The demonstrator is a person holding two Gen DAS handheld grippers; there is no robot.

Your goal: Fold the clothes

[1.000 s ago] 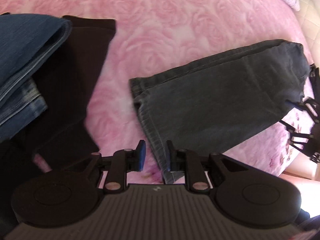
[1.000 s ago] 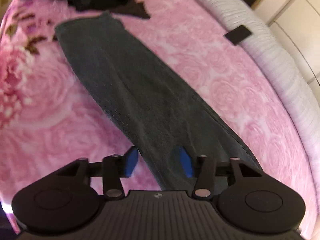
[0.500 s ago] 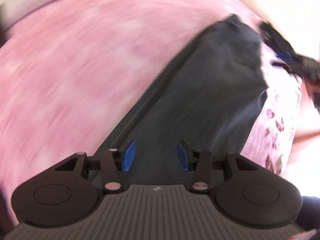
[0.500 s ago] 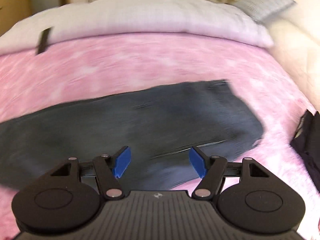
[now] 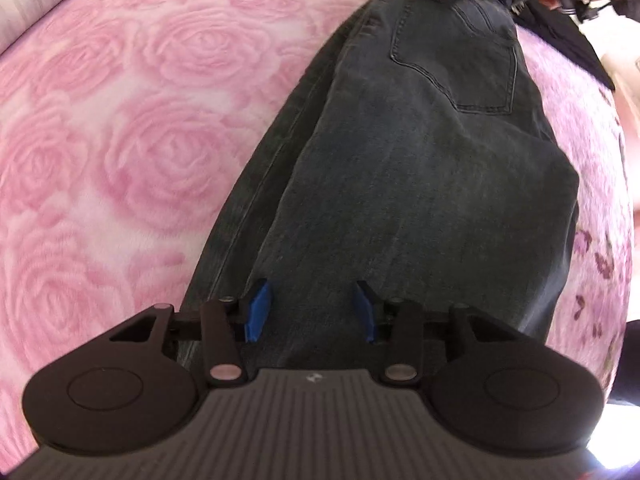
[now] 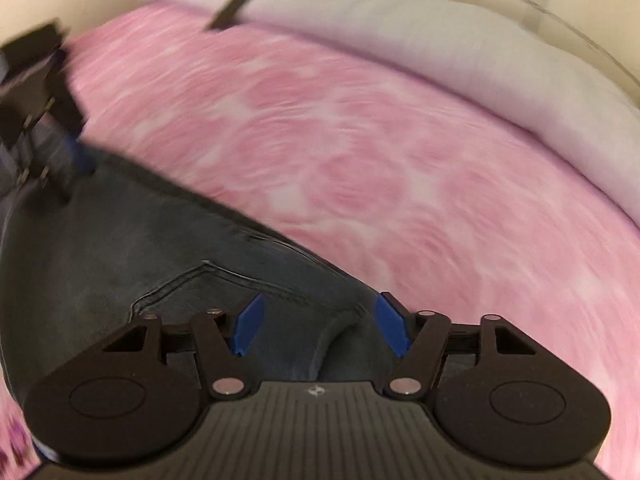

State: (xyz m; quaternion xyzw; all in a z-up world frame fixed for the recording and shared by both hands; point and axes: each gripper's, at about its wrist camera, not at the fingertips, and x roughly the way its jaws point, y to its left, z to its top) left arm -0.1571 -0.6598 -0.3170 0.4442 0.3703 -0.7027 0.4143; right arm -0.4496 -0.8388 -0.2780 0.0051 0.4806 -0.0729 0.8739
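Left gripper (image 5: pixel 310 306): jaws apart, empty, poised over the thigh section of the dark jeans (image 5: pixel 420 168). Right gripper (image 6: pixel 320 322): jaws spread wide, gripping nothing, hovering over the waistband end by the back pocket (image 5: pixel 456 68). One pair of jeans, laid legs-together and flat across the middle of the pink rose blanket (image 5: pixel 120 140); white duvet (image 6: pixel 440 32) along the bed's far edge. Two grippers. Step judged: reaching for grips before a fold. Next move calls for both to descend and pinch fabric edges.
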